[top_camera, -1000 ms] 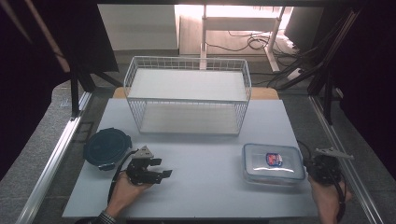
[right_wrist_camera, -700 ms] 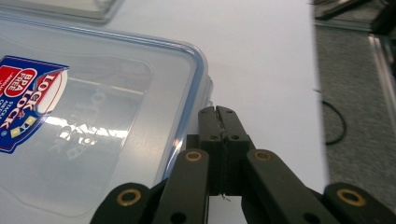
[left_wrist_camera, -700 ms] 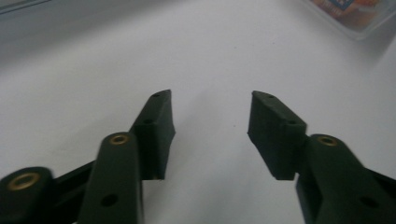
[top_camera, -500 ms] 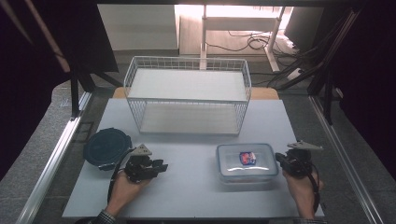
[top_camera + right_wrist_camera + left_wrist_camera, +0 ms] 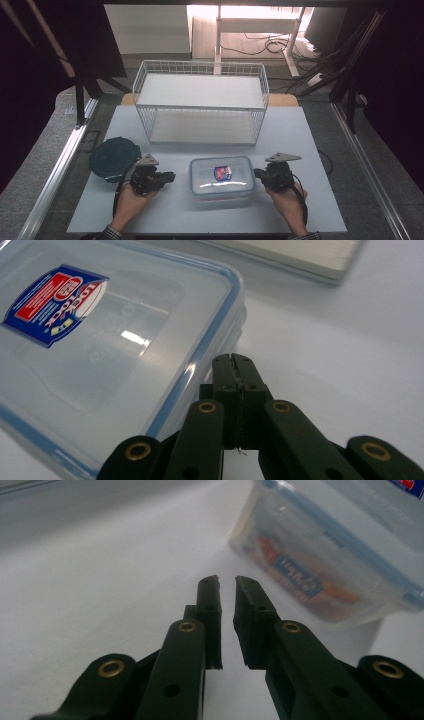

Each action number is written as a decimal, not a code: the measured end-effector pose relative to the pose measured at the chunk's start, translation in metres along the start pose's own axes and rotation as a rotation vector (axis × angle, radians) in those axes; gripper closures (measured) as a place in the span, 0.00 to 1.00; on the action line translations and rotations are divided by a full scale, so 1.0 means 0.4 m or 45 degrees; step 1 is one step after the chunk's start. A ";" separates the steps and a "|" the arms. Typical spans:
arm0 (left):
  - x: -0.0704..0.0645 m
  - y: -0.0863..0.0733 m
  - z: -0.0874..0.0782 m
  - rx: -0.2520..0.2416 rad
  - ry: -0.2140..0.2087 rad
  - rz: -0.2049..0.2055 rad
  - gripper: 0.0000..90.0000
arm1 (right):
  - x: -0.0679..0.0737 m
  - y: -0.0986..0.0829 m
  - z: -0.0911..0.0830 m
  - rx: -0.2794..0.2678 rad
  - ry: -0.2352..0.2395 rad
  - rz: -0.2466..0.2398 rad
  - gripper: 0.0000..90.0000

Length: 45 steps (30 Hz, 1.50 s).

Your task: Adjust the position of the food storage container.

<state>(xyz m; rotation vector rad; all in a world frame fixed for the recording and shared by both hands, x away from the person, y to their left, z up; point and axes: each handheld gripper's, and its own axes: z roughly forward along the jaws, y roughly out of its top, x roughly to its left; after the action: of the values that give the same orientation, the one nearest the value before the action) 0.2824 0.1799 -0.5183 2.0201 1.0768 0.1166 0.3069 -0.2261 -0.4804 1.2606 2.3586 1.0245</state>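
My right gripper [image 5: 235, 360], jaws pressed together, sits against the clear lidded box [image 5: 221, 176] at lower centre, probably touching. Left gripper [image 5: 227, 582] jaws slightly spread, empty.

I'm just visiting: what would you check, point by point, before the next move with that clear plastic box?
1. Lid on the clear box: looks seated all round, ok.
2. Right gripper: jaws shut together against the box's right edge, gripping nothing, ok for pushing.
3. Left gripper: jaws slightly apart, close to the box's side; whether they touch it, cannot tell.
4. Table between box and wire basket: bare, ok.
5. Basket's lower shelf: nothing on it, ok.
6. Dark round lid: beside the left gripper, apart from the box, ok.
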 end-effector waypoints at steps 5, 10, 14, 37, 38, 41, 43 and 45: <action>0.009 -0.010 -0.014 0.023 0.004 -0.010 0.91 | 0.051 0.005 0.020 0.009 0.075 -0.038 1.00; 0.015 -0.013 -0.019 0.024 -0.001 -0.023 0.91 | 0.094 0.006 0.031 0.018 0.138 -0.074 1.00; 0.013 -0.018 -0.022 0.042 0.021 -0.008 0.87 | 0.109 0.005 0.034 0.032 0.133 -0.110 0.99; -0.002 -0.115 -0.096 -0.039 0.111 0.018 0.06 | 0.042 -0.049 0.002 -0.053 0.086 -0.245 0.04; -0.001 -0.118 -0.097 -0.035 0.115 0.023 0.05 | 0.042 -0.050 0.003 -0.059 0.093 -0.237 0.03; 0.001 -0.121 -0.099 -0.040 0.112 0.010 0.04 | 0.041 -0.049 0.004 -0.071 0.114 -0.221 0.02; 0.001 -0.122 -0.102 -0.045 0.129 0.013 0.05 | 0.042 -0.050 0.003 -0.083 0.119 -0.214 0.02; 0.000 -0.122 -0.102 -0.049 0.167 0.030 0.04 | 0.041 -0.050 0.002 -0.086 0.123 -0.209 0.01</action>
<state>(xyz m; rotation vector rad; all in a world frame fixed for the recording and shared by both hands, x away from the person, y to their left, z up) 0.2333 0.2198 -0.5259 2.0133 1.1235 0.2830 0.2855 -0.2198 -0.4937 0.9964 2.4299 1.1243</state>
